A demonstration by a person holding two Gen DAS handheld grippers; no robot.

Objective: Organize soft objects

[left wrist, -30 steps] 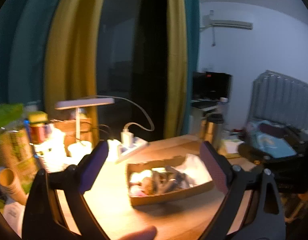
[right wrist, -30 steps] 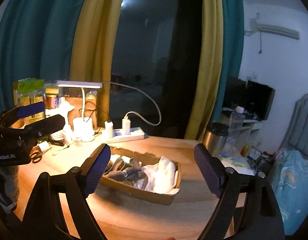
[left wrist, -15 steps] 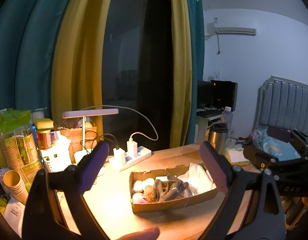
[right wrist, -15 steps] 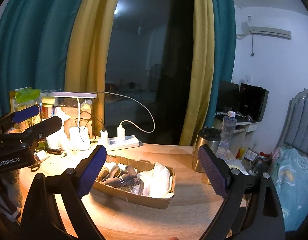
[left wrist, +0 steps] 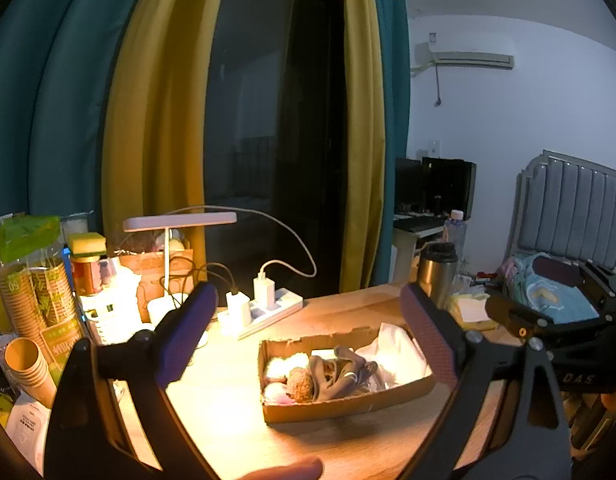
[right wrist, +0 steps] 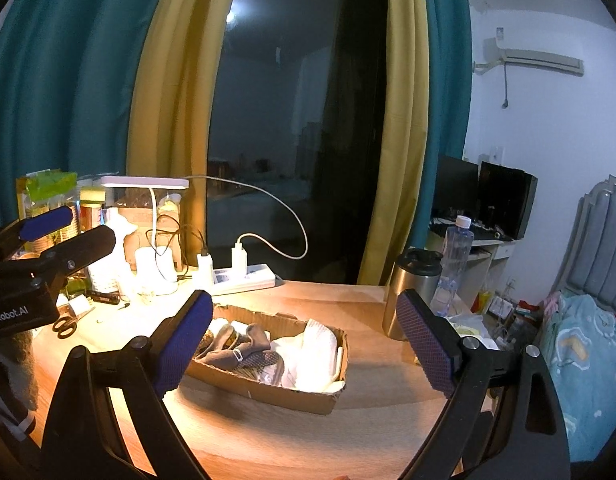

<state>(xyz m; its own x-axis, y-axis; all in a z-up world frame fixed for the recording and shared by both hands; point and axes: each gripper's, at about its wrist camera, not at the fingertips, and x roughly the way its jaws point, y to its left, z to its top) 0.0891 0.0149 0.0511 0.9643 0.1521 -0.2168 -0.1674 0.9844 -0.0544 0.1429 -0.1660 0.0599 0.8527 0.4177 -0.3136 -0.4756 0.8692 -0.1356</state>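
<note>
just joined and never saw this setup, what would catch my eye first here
The brightest spot is the lit patch of wooden table under the desk lamp, where a shallow cardboard box holds socks and white cloth. Behind it a dark window framed by yellow and teal curtains fills the view.

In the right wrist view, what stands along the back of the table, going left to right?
Desk lamp → power strip → steel tumbler → water bottle.

surface: wooden table | on it: cardboard box, power strip, steel flask, scissors
</note>
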